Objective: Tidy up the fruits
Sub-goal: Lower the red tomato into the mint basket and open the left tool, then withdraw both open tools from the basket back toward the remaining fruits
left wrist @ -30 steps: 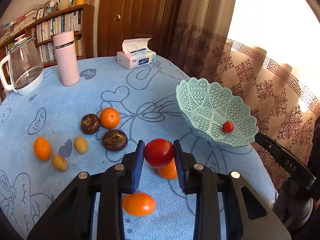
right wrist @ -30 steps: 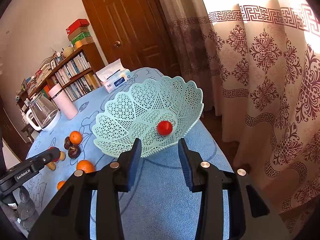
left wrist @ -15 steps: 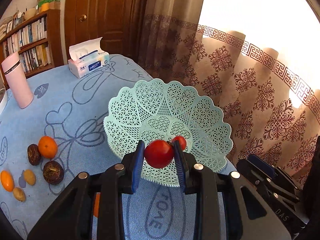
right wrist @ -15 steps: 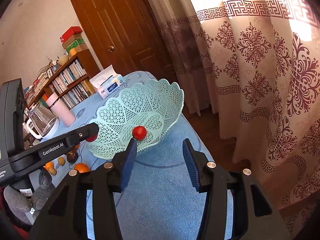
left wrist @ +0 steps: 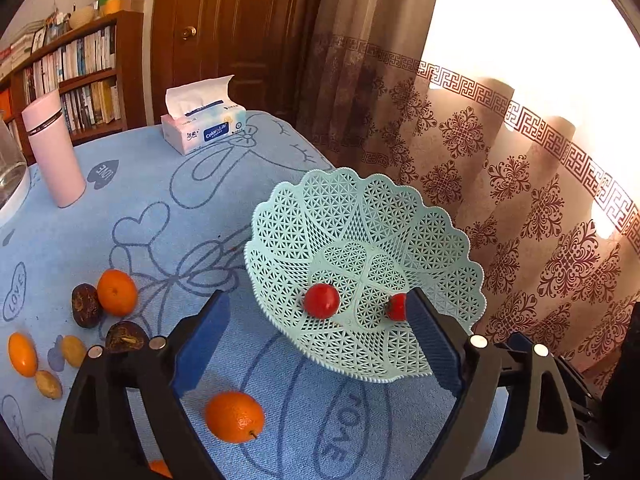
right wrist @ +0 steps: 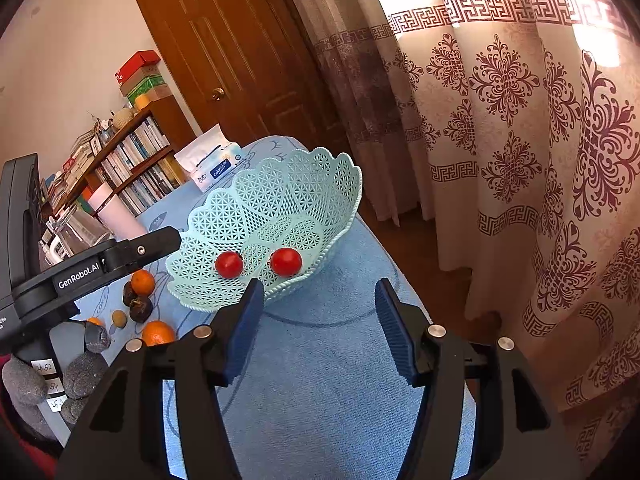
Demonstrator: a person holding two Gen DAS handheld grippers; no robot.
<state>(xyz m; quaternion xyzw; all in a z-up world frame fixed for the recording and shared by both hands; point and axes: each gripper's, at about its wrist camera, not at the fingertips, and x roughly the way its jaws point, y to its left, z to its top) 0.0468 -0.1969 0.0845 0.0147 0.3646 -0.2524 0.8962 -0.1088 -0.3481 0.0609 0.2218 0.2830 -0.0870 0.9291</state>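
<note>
A mint lattice basket [left wrist: 360, 208] [right wrist: 288, 184] stands near the table's right edge. Two red tomatoes lie in it: one [left wrist: 321, 301] [right wrist: 229, 264] at the middle, and one [left wrist: 397, 307] [right wrist: 285, 262] partly hidden behind my left gripper's right finger. My left gripper [left wrist: 314, 298] hovers at the basket's near rim, jaws opening wide, touching neither tomato. My right gripper [right wrist: 319, 288] sits just short of the basket, jaws opening with nothing between them. On the blue cloth lie oranges [left wrist: 235, 416] [left wrist: 117, 293], two dark fruits [left wrist: 85, 305] [left wrist: 125, 338] and small yellowish fruits [left wrist: 73, 350].
A tissue box [left wrist: 204, 128], a pink flask [left wrist: 54, 148] and a glass kettle [left wrist: 10, 176] stand at the far side of the table. Patterned curtains [right wrist: 520, 140] hang close beyond the table's right edge. A bookshelf [left wrist: 80, 64] and a door are behind.
My left gripper carried a tomato from the loose fruit to the basket and let go; it now lies in the basket beside the other tomato. My right jaws spread wider.
</note>
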